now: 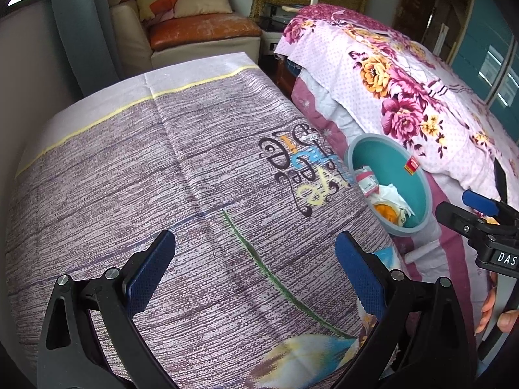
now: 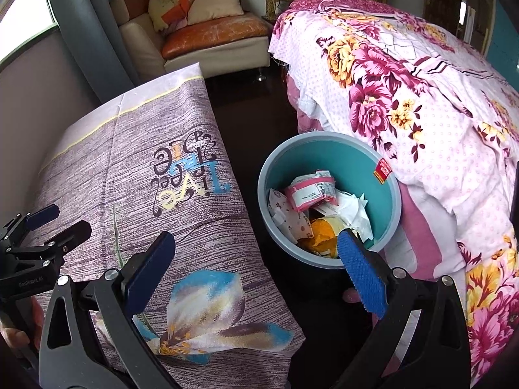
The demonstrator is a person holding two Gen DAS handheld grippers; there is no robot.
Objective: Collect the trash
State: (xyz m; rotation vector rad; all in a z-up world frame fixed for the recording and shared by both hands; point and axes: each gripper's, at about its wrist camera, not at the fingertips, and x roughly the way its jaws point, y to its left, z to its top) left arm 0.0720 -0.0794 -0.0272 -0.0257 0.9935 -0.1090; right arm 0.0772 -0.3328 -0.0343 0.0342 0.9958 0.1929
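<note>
Blue-padded fingers of the left gripper (image 1: pixel 255 253) sit nearest in the left wrist view, jaws spread wide, nothing between them, hovering over the table's patterned cloth (image 1: pixel 162 178). Cloth is purple-grey weave with a yellow stripe near the far edge, curly lettering at 2 o'clock, a flower print at 5 o'clock.

Right gripper (image 2: pixel 256 253) likewise has jaws wide apart and empty in the right wrist view. Its left pad is over the cloth edge, its right pad (image 2: pixel 361 275) overlaps the near rim of the bin (image 2: pixel 327 137) in the frame; contact cannot be told.

Bin stands on dark floor between table and bed, at 1 o'clock from the right gripper, at 3 o'clock in the left view. Grey outside, teal inside, red sticker (image 2: pixel 382 170) on the inner wall.

Trash is already in the bin: pink-and-white wrapper (image 2: pixel 309 191) on top, crumpled white tissue (image 2: pixel 353 210) beside it, orange-yellow packet (image 2: pixel 321 231) below, printed paper wrapper (image 2: pixel 285 215) at the left side.

Bed carries a pink floral quilt (image 2: pixel 421 103) at 2 o'clock. Sofa with cushions (image 2: pixel 207 32) at 12 o'clock.

Fingers of a hand (image 1: pixel 489 311) show at the right edge of the left view, below the other gripper's body.
</note>
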